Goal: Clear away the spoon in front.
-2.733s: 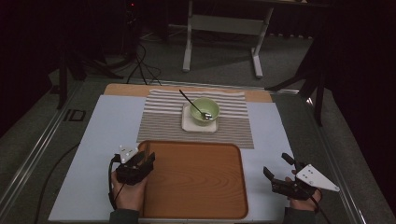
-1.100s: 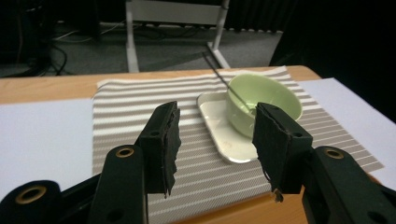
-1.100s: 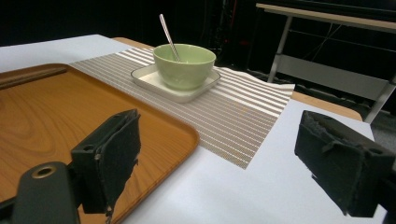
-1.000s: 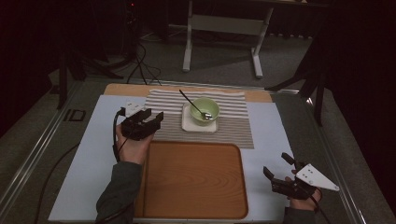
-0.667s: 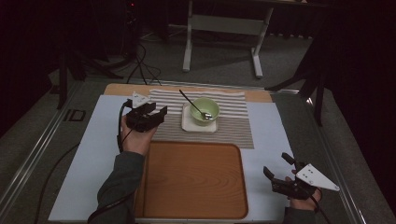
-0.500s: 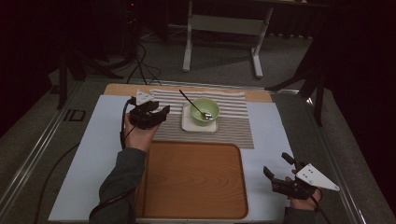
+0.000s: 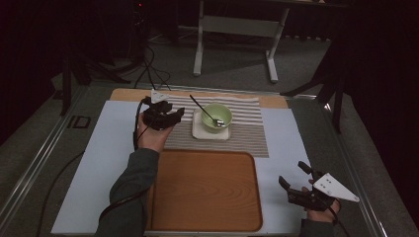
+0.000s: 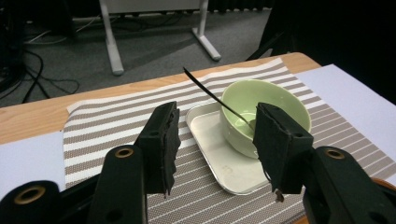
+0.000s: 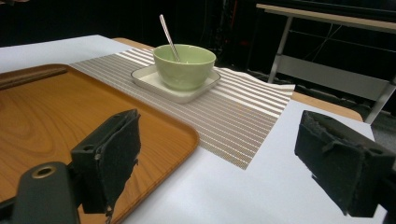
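Observation:
A pale green bowl (image 7: pixel 217 117) (image 8: pixel 275 95) (image 9: pixel 184 65) with a metal spoon (image 7: pixel 202 109) (image 8: pixel 210 91) (image 9: pixel 168 30) leaning in it stands on a white square plate (image 7: pixel 200 131) (image 8: pixel 224 158) (image 9: pixel 149 77). The plate rests on a striped mat (image 7: pixel 247 133) (image 8: pixel 112 121) (image 9: pixel 233 116). My left gripper (image 7: pixel 173 117) (image 8: pixel 217 116) hovers over the mat's left part, pointing at the bowl. It is open; its jaws have just been opening a little, with nothing between them. My right gripper (image 7: pixel 291 173) (image 9: pixel 219 130) is open and empty at the near right.
A wooden tray (image 7: pixel 205 190) (image 9: pixel 46 116) lies in front of the mat on the white table cover (image 7: pixel 108 148). A desk frame (image 7: pixel 237 29) and floor cables (image 7: pixel 148 64) lie beyond the table's far edge.
My left gripper has travelled from the tray's near left corner out over the mat's left edge, then a little farther toward the bowl. The right gripper has stayed still.

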Available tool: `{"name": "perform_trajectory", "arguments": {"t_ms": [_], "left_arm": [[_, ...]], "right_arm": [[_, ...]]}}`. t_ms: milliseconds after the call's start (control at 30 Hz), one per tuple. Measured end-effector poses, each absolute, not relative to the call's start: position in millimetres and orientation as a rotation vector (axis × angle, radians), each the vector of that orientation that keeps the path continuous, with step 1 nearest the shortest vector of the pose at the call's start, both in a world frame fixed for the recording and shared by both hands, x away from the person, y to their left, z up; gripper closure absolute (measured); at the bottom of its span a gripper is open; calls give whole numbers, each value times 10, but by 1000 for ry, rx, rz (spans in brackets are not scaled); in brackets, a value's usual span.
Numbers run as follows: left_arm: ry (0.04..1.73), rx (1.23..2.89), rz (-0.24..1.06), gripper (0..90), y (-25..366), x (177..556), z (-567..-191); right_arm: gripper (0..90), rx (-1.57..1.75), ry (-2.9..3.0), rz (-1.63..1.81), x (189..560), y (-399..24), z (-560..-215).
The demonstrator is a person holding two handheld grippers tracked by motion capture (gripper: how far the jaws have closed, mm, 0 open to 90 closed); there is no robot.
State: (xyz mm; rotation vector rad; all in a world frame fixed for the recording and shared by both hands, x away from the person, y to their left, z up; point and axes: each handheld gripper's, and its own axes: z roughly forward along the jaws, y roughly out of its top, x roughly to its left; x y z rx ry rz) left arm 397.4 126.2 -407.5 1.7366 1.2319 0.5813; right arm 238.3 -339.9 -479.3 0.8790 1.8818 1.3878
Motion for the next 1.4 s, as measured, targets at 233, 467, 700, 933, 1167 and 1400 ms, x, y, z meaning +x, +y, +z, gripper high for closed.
{"name": "perform_trajectory", "arguments": {"t_ms": [233,467,700,933,1167,1400], "left_arm": [[1232,1744,568,501,1230,4082,-4110],[1228,1735,548,497,1198,4169,-4189],[1222,1725,549,493,1130,4263,-4268],[1254,1714,529,490,1107,4360,-4326],[1271,1707,533,489,1114,4428,-4375],[1260,1718,535,490,1069,4494,-4432]], "right_arm": [[137,878,1881,1390,2385,-3401,-4793],[137,876,1879,1395,2387,-3403,-4794],[137,877,1874,1397,2385,-3411,-4790],[137,882,1867,1398,2384,-3426,-4791],[137,880,1868,1397,2386,-3422,-4791],[136,883,1859,1399,2394,-3421,-4790]]}}
